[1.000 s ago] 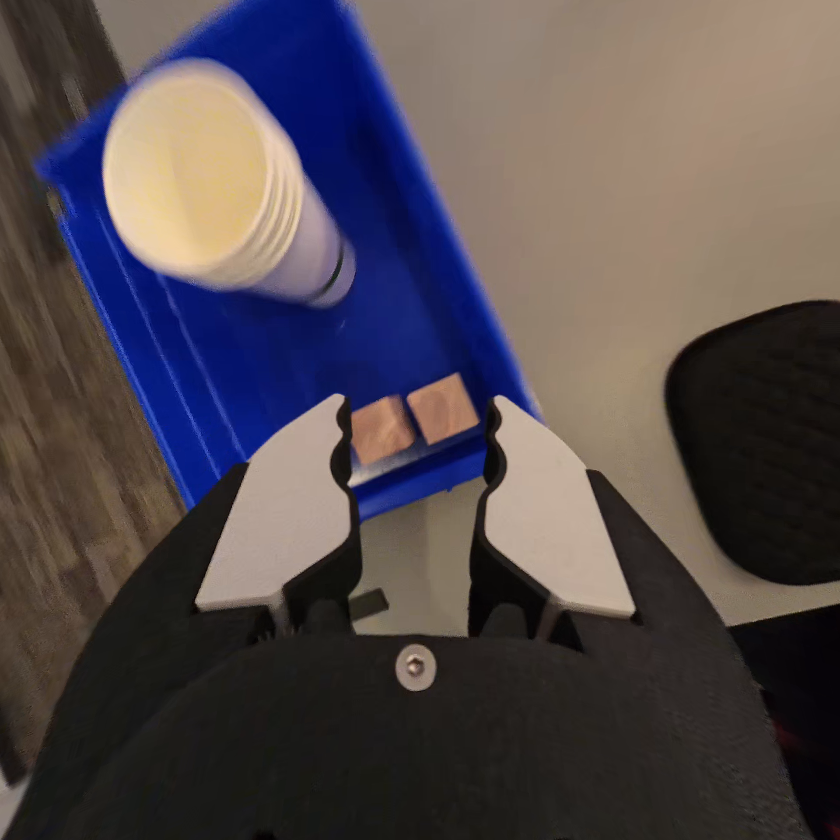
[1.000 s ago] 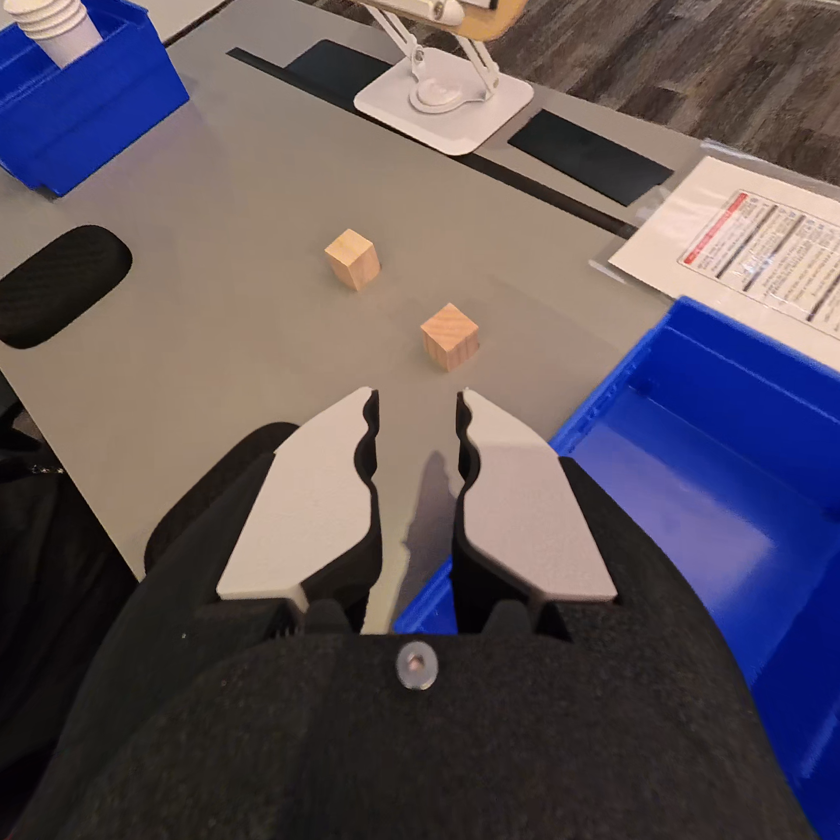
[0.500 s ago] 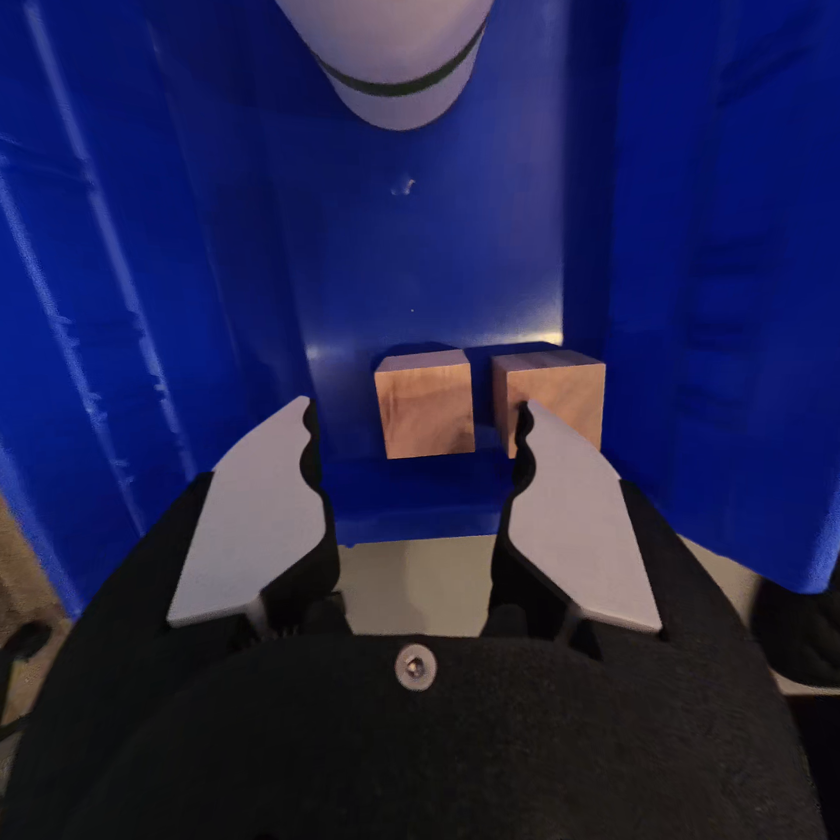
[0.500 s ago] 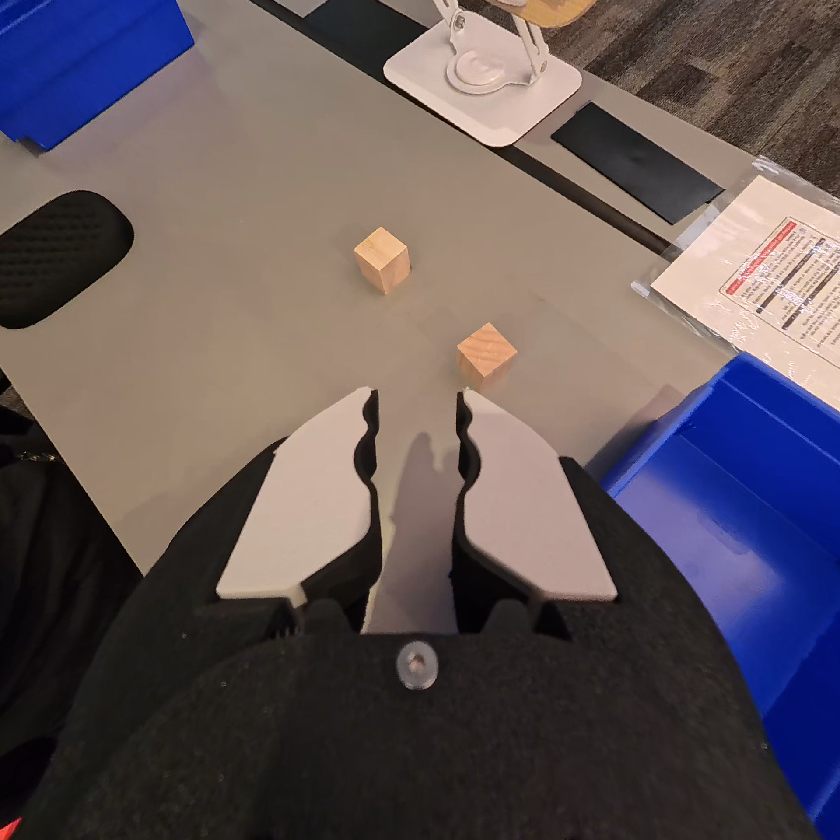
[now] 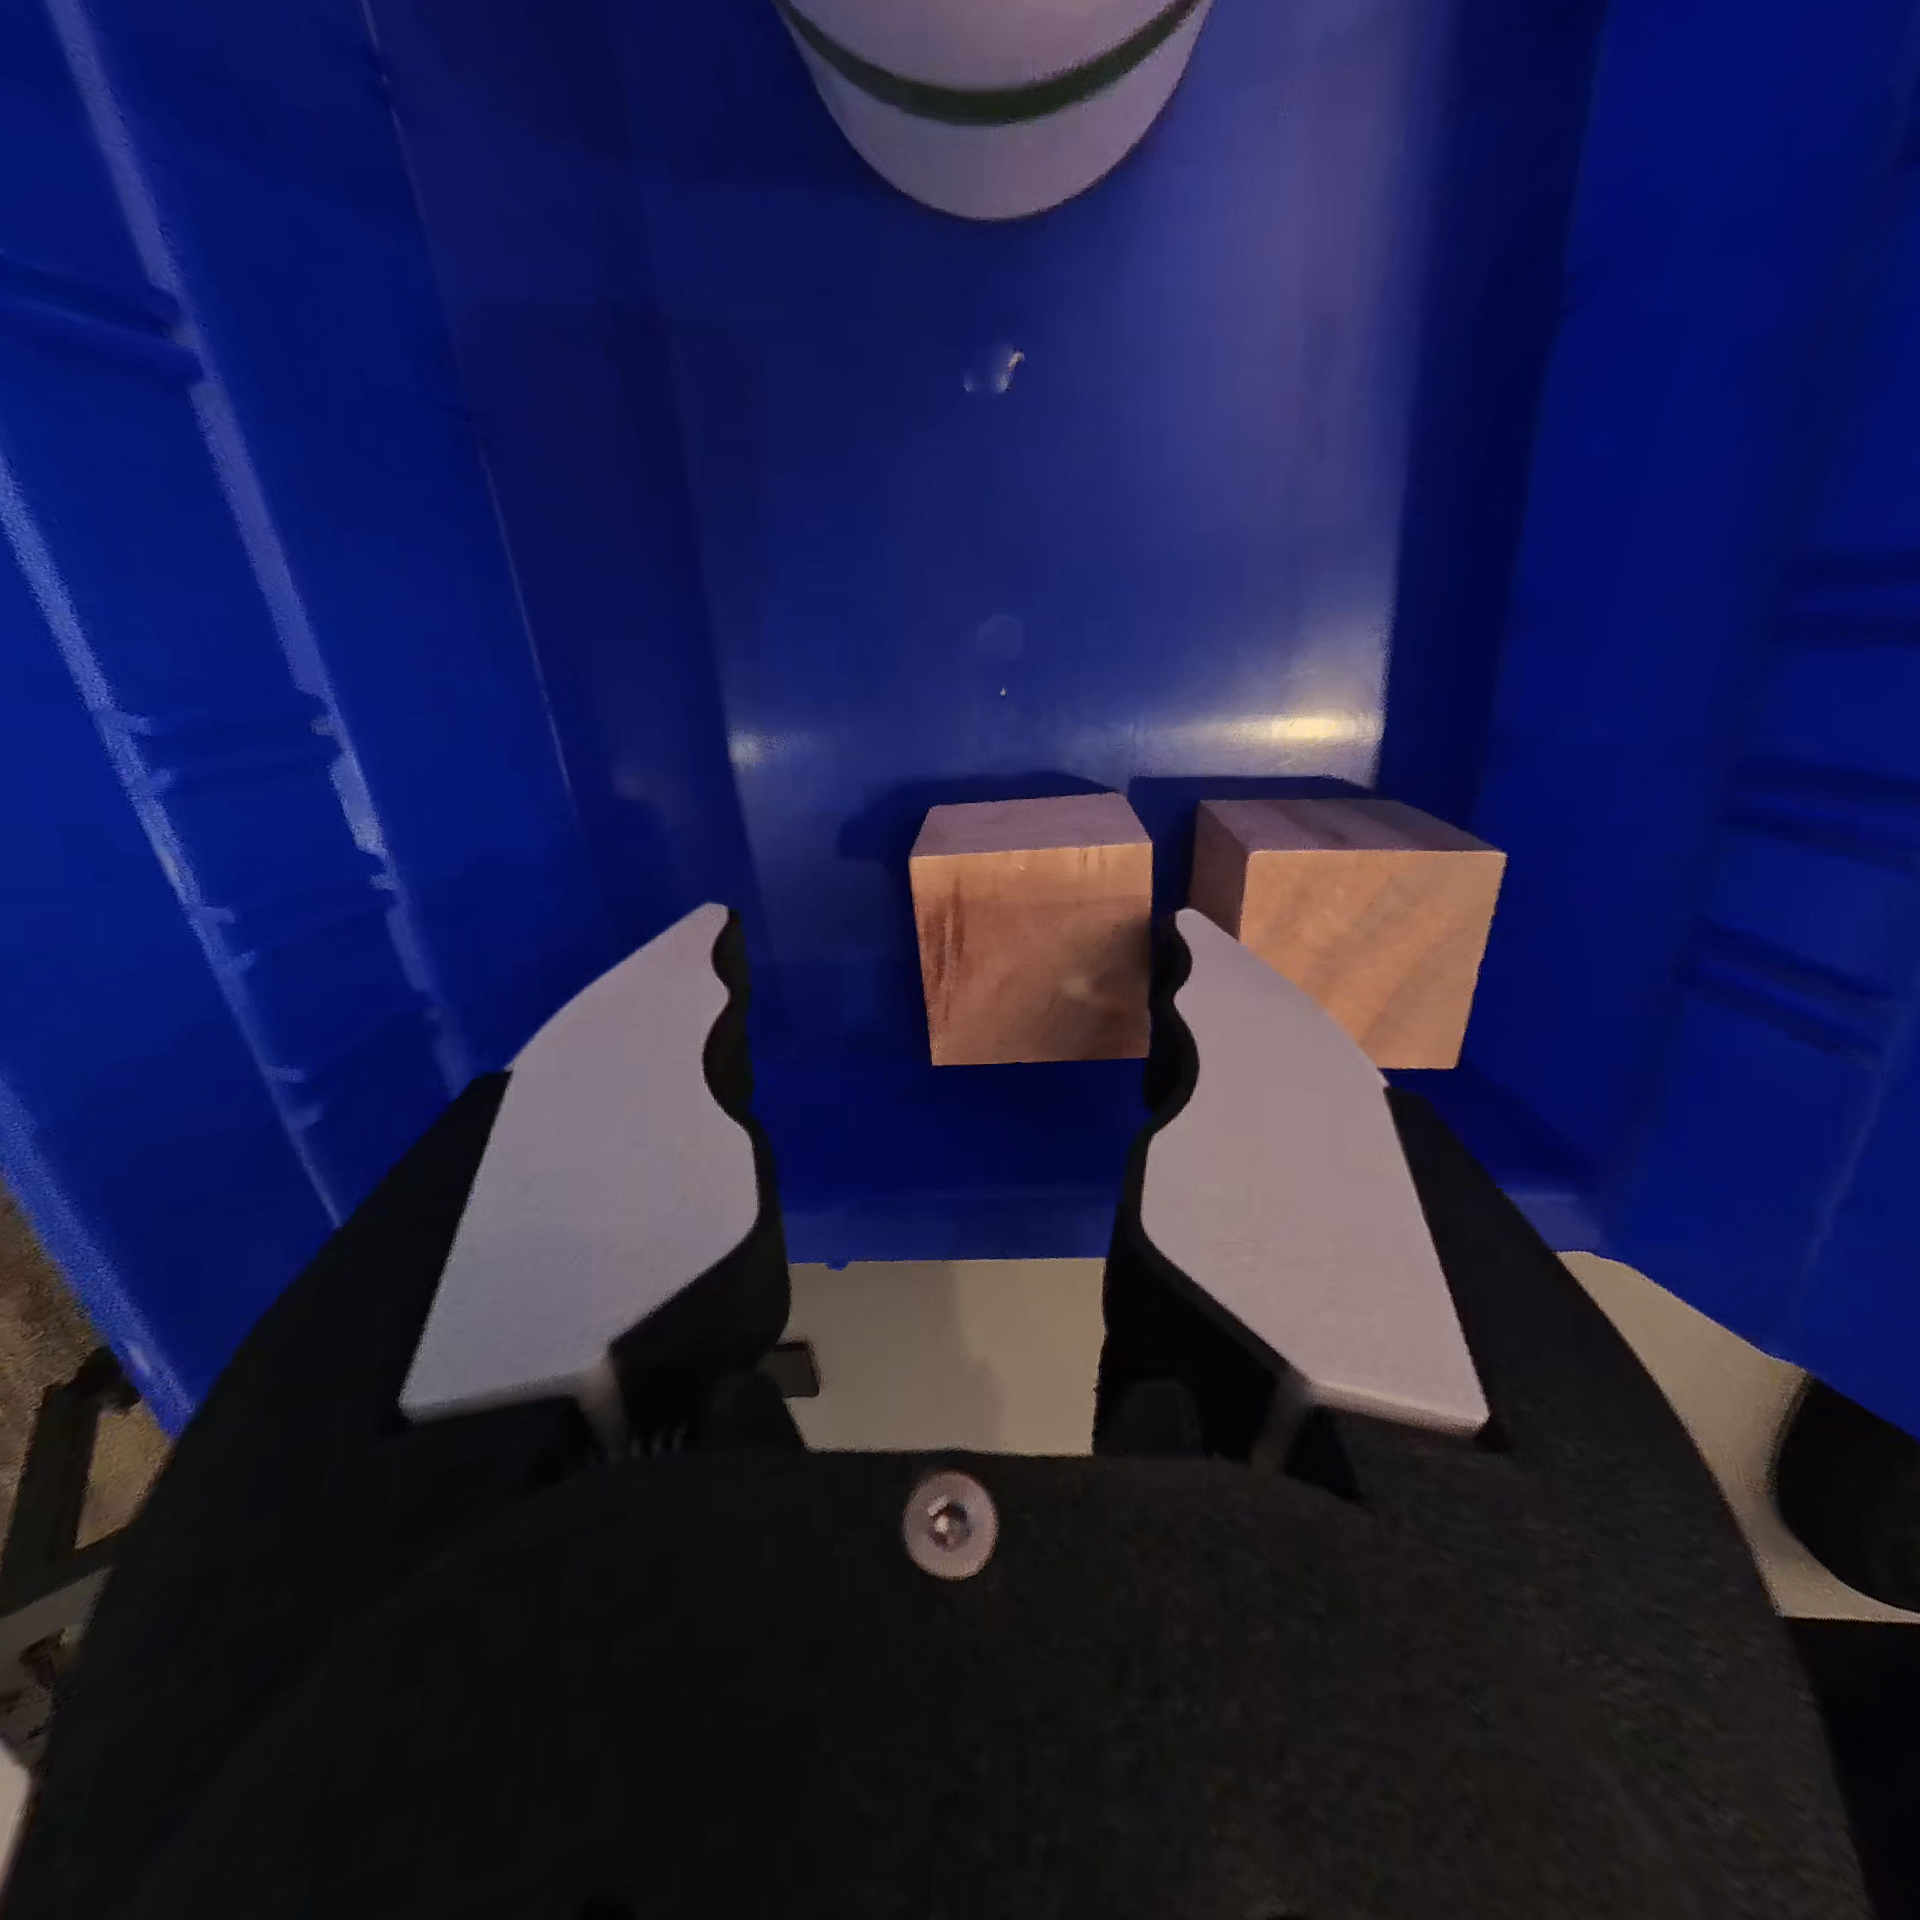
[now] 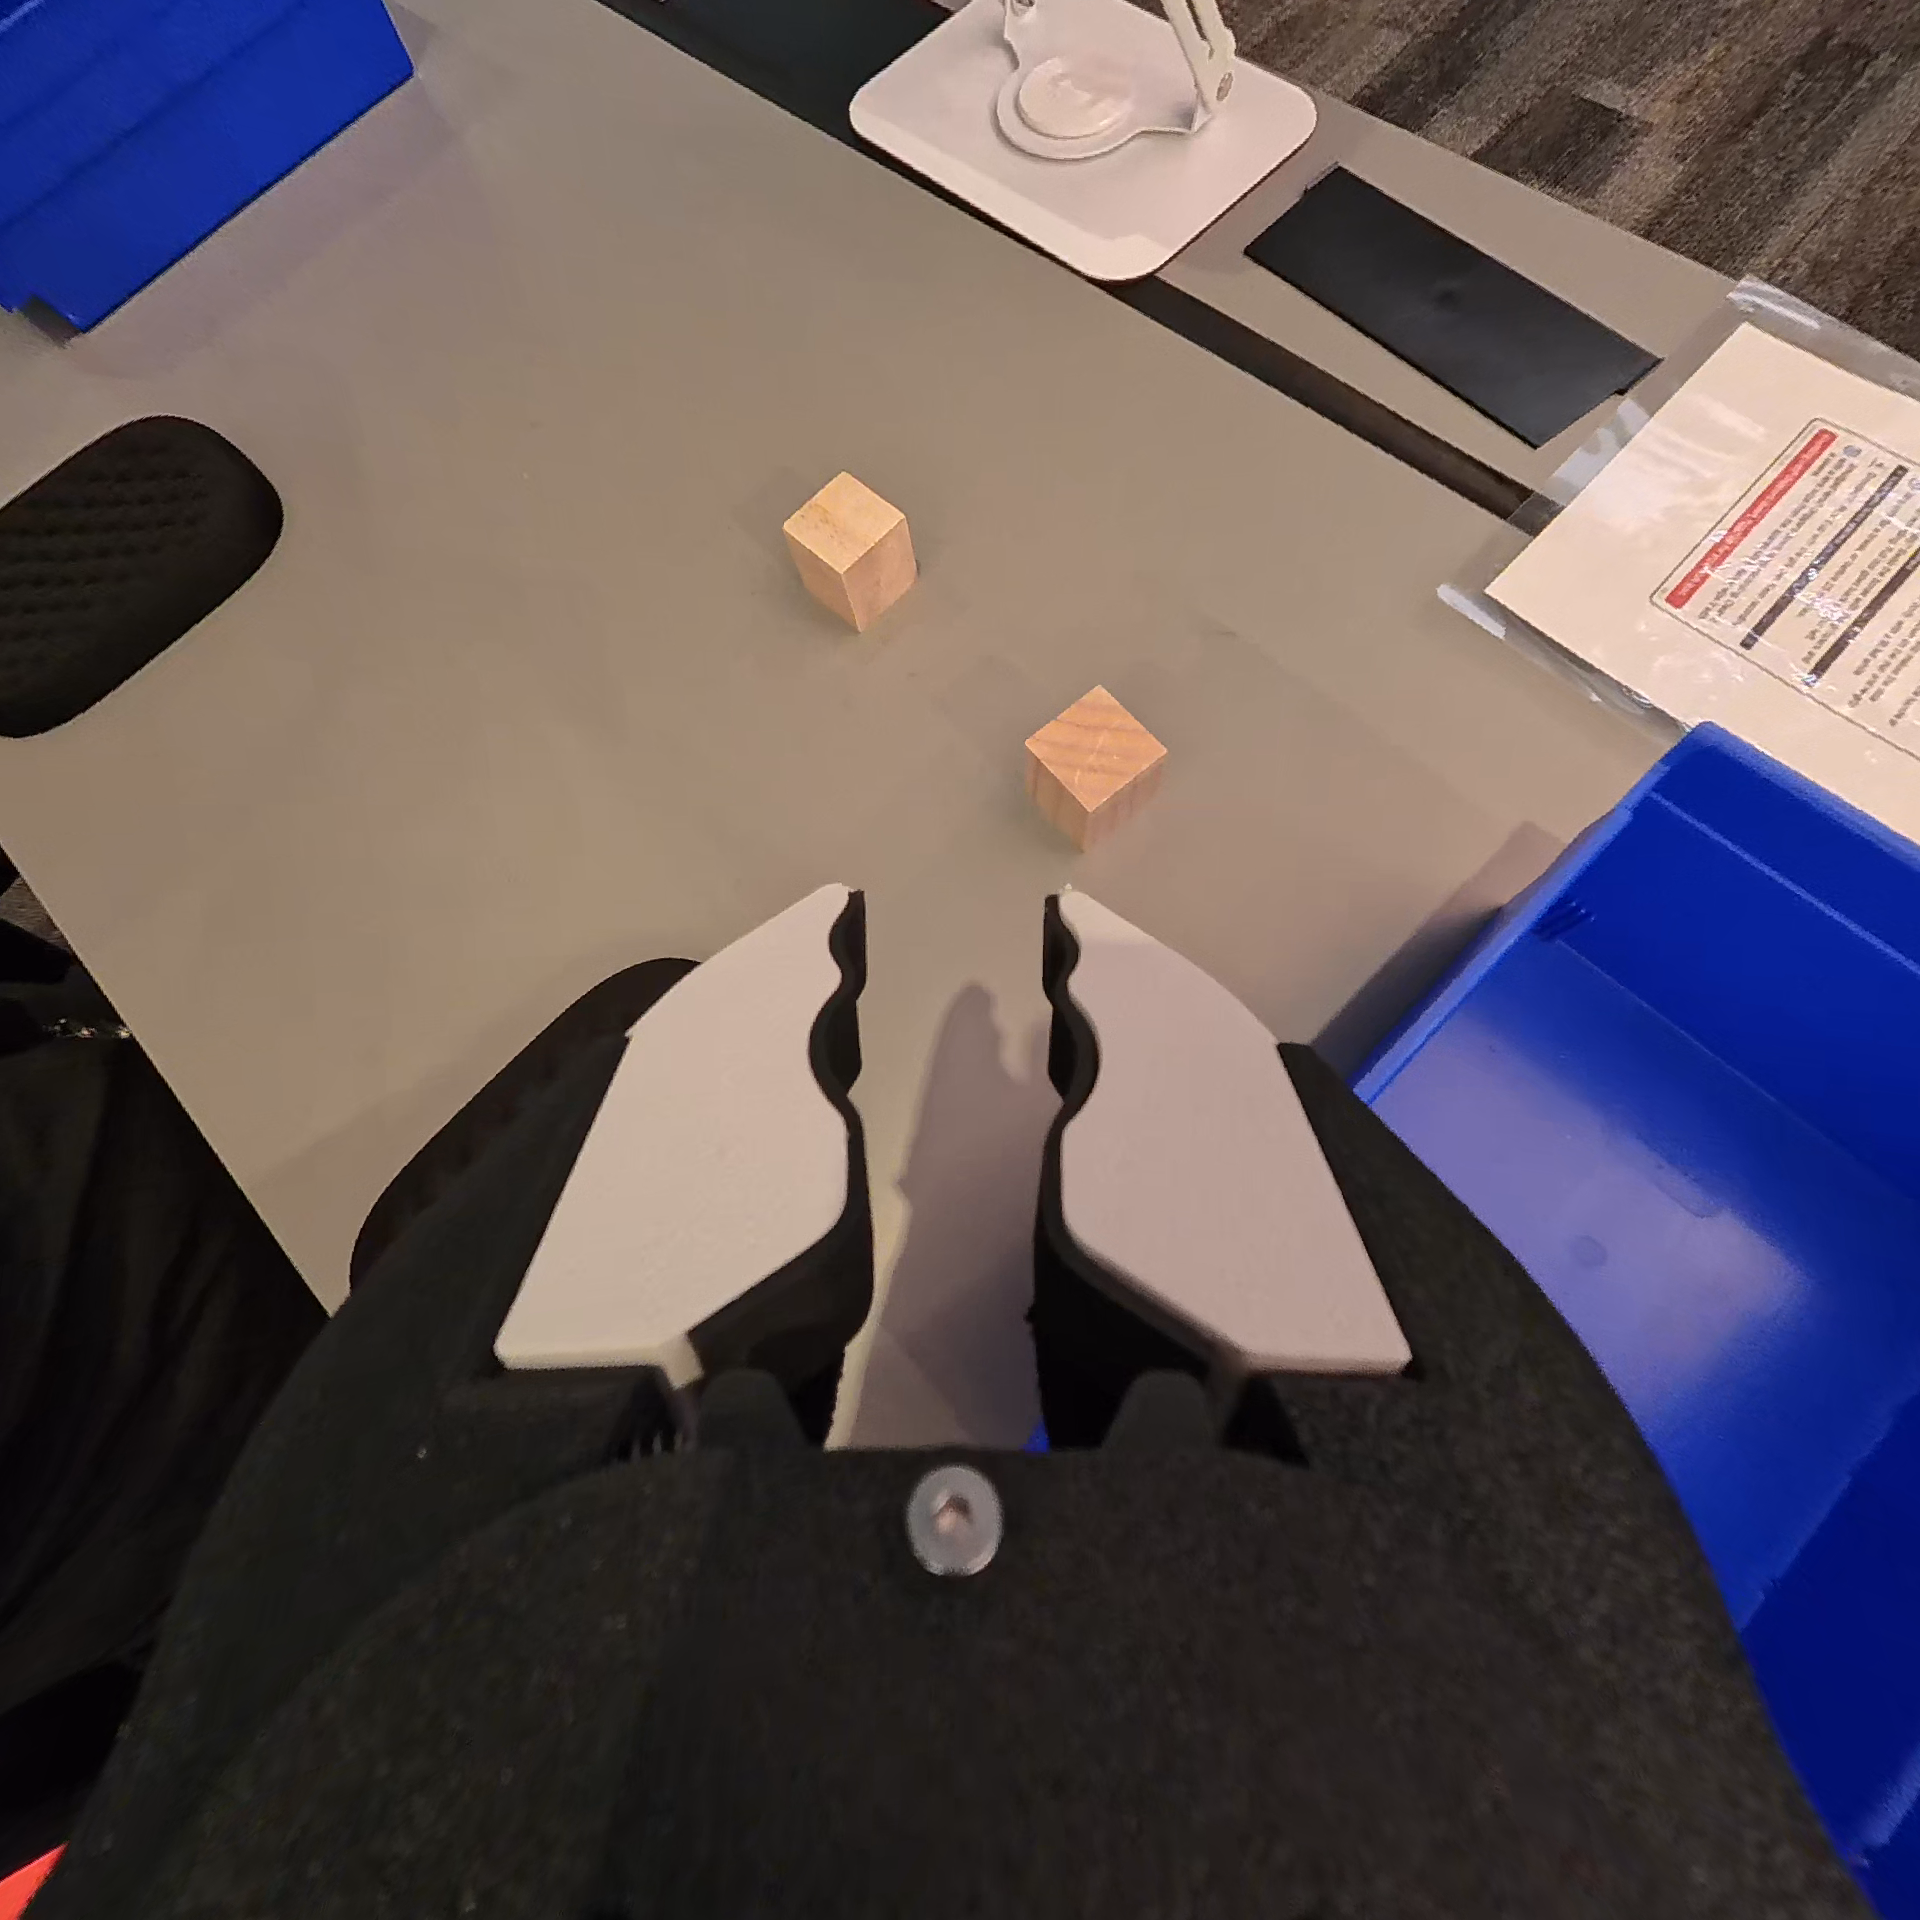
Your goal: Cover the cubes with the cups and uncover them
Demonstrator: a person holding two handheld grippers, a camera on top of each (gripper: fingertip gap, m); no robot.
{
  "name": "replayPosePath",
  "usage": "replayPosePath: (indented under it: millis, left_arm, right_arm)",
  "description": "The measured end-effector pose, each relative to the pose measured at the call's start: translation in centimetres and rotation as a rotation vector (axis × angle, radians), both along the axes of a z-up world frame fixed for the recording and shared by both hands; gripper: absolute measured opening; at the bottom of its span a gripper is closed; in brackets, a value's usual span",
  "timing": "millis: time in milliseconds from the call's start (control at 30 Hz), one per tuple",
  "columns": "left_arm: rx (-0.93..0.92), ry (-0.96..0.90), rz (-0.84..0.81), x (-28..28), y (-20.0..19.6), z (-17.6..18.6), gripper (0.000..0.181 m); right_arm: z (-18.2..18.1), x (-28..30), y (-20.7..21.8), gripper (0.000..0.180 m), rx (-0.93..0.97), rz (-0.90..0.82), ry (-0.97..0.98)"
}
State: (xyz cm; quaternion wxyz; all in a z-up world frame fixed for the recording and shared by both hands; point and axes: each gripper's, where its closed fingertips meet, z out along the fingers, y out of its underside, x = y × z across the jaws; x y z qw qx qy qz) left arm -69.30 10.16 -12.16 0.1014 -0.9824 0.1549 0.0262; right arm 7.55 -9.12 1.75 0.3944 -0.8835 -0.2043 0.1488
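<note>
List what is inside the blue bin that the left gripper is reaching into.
Inside the blue bin: two wooden cubes side by side on its floor, and the closed end of a white cup stack beyond them. The rest of the stack is cut off from view.

- The left wrist view looks close into a blue bin, facing its far wall.
- The right wrist view looks down from higher over the tabletop, toward its far edge.
- They share no visible part.
</note>
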Motion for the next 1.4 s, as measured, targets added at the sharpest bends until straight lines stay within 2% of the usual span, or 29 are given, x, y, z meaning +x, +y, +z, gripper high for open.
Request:
replayPosePath:
  millis: [100,200,500,633,800,900,1000,1100,1233,1400]
  left_arm:
    - [-0.013,-0.035,0.014,0.5,0.0,-0.4,0.067]
    - [-0.037,-0.112,0.033,1.4,-0.2,-0.8,0.047]
    - [-0.035,-0.132,0.040,1.2,-0.2,-0.1,0.044]
    - [0.041,-0.204,0.030,1.6,-0.1,3.6,0.045]
    - [0.183,-0.196,-0.121,4.4,-0.5,11.4,0.044]
    - [0.266,-0.206,-0.326,10.5,-1.0,16.3,0.045]
    - [0.281,-0.238,-0.610,19.7,-2.4,18.3,0.045]
    - [0.231,-0.187,-0.861,28.5,-3.1,16.2,0.045]
    - [0.120,-0.189,-1.052,38.6,-3.1,10.8,0.044]
    - [0.047,-0.122,-1.258,45.7,-1.8,3.9,0.044]
  right_arm:
    - [0.0,0.0,0.1,0.032,0.003,0.003,0.003]
    - [-0.1,-0.1,0.1,0.032,0.003,0.008,0.003]
    - [-0.2,0.3,-0.2,0.032,0.009,0.005,0.011]
    - [-0.2,0.9,-0.5,0.032,0.016,-0.003,0.012]
    - [-0.1,1.8,-1.1,0.032,0.026,-0.022,0.014]
    - [-0.1,2.3,-1.5,0.032,0.030,-0.037,0.021]
    - [-0.1,2.4,-1.9,0.032,0.038,-0.046,0.032]
    - [-0.2,2.2,-2.5,0.032,0.037,-0.045,0.031]
    - [-0.7,2.1,-3.9,0.032,0.017,-0.044,0.008]
    - [-1.1,2.4,-5.7,0.032,-0.007,-0.055,-0.015]
